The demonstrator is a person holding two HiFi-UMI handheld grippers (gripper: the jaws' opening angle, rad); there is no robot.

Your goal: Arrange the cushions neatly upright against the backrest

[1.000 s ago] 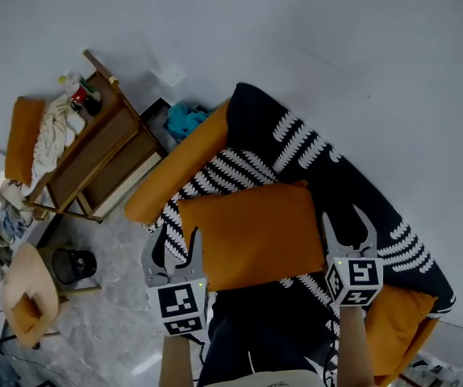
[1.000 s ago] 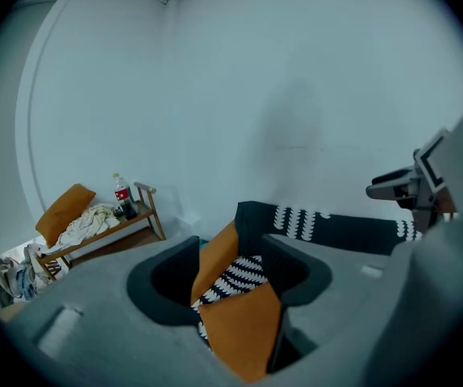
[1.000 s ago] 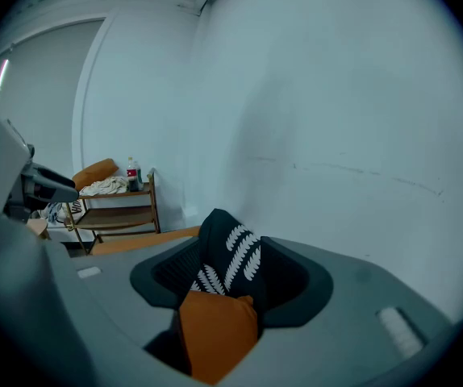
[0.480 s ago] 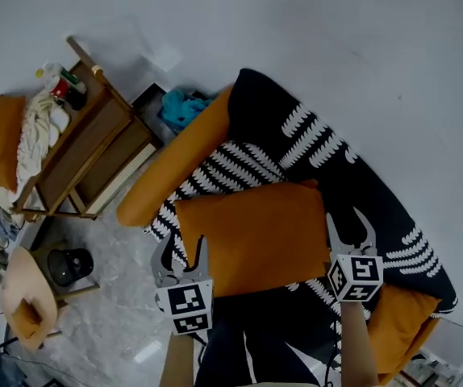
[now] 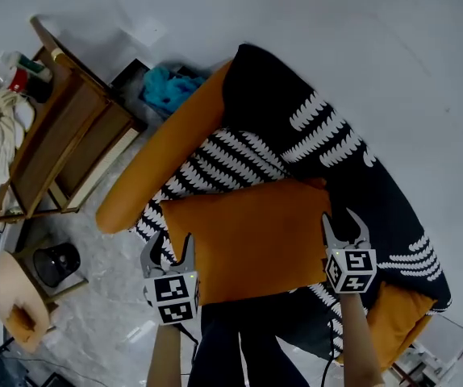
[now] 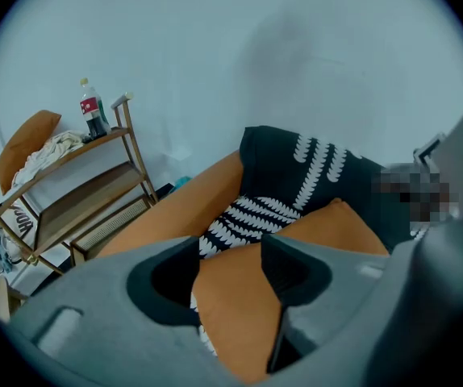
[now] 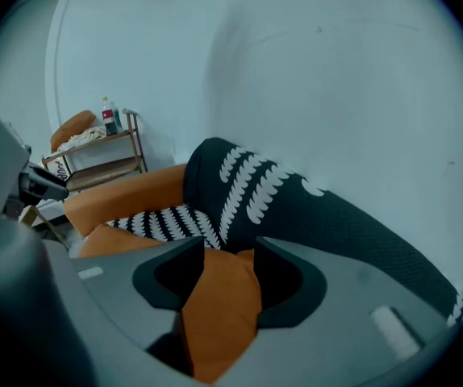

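Orange cushion [image 5: 252, 236] across the sofa [image 5: 215, 164] seat, in front of the dark backrest [image 5: 296, 127] — left gripper [image 5: 175, 247] clamped on its left edge, right gripper [image 5: 340, 224] (jaws just closing in) gripping its right corner.

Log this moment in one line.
left gripper: shut on orange cushion | right gripper: jaws just closing further on orange cushion | orange cushion: flat over sofa seat, not yet upright

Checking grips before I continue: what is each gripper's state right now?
Left tongs: closed on the orange cushion.
Right tongs: have just been closing, gripping the same cushion at its other side.
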